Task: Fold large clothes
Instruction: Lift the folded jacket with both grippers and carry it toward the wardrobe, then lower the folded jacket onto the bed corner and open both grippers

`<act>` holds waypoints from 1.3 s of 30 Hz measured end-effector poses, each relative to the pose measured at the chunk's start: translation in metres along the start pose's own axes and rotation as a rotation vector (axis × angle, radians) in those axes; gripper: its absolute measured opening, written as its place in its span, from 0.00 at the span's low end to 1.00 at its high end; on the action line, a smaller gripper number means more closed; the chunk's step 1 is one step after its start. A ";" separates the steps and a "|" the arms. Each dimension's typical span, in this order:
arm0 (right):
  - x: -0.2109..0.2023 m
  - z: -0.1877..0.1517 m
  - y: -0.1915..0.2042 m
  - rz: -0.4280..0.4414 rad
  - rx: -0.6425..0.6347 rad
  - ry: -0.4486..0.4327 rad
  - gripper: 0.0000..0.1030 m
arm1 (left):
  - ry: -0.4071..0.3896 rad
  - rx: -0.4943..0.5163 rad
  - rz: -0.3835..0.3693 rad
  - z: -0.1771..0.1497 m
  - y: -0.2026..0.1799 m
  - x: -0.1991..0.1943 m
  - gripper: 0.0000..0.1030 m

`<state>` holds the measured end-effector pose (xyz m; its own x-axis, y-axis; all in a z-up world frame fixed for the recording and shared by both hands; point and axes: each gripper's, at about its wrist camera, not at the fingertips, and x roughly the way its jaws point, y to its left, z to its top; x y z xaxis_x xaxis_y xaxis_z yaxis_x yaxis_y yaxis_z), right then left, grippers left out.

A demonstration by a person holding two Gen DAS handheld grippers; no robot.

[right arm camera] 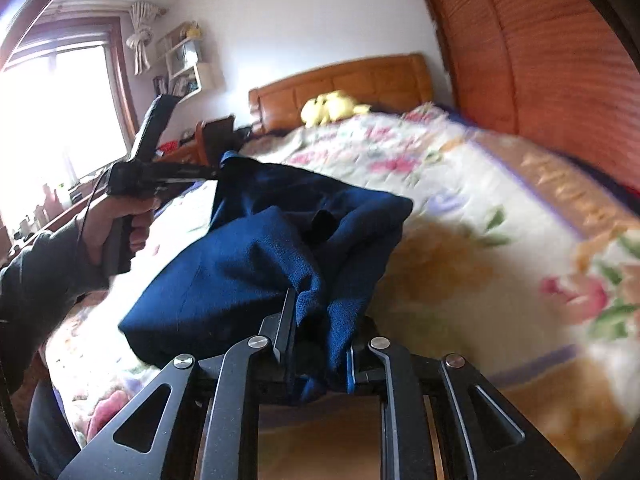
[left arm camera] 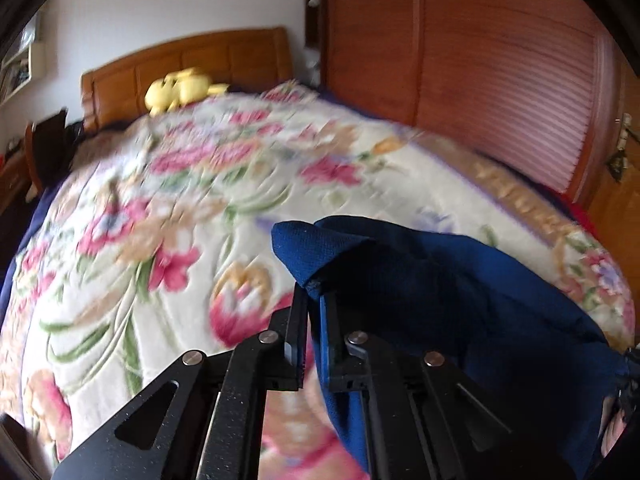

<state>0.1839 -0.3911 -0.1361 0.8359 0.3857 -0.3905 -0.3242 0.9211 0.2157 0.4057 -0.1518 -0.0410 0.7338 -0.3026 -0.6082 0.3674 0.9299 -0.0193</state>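
Left gripper (left arm camera: 314,286): jaws pinched narrow on an edge of the blue garment (left arm camera: 460,292), cloth poking out past the tips.
Right gripper (right arm camera: 316,300): clamped on a thick bunch of the same cloth.
Garment: slung between the two grippers, apparently lifted off the floral bedspread (left arm camera: 240,184); blur hides any contact.
Left hand (right arm camera: 116,224): gripping its handle.
Beyond fingertips: yellow plush toy (left arm camera: 180,88) against the wooden headboard (left arm camera: 224,56).

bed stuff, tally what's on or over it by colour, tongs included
blue: 1, the navy garment, lifted over the floral blanket
yellow: 1, the plush toy by the headboard
black: 2, the left tongs and right tongs, each shut on the garment
total: 4
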 end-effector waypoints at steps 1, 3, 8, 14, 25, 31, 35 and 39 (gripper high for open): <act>-0.011 0.003 -0.009 -0.019 -0.005 -0.017 0.17 | -0.020 0.008 -0.018 0.007 -0.015 -0.006 0.05; -0.036 0.010 -0.030 -0.068 -0.017 -0.044 0.17 | -0.047 0.020 -0.059 0.018 -0.043 -0.012 0.05; -0.111 0.025 -0.091 -0.232 -0.055 -0.086 0.17 | -0.093 0.092 -0.173 0.046 -0.137 -0.011 0.05; -0.190 0.035 -0.173 -0.461 -0.058 -0.095 0.17 | -0.112 0.157 -0.317 0.083 -0.262 0.013 0.06; -0.221 -0.041 -0.306 -0.774 0.180 0.012 0.21 | 0.126 0.369 -0.412 0.040 -0.413 0.098 0.10; -0.225 -0.036 -0.307 -0.851 0.232 -0.021 0.55 | 0.132 0.428 -0.411 0.007 -0.390 0.076 0.30; -0.219 -0.022 -0.257 -0.836 0.180 -0.056 0.64 | 0.111 0.390 -0.452 0.003 -0.361 0.050 0.34; -0.207 -0.005 -0.209 -0.732 0.080 -0.060 0.60 | 0.090 0.364 -0.473 -0.009 -0.343 0.021 0.37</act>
<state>0.0763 -0.6634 -0.1050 0.8494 -0.3319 -0.4102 0.3574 0.9338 -0.0156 0.2895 -0.4755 -0.0543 0.3978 -0.6319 -0.6651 0.8258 0.5625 -0.0406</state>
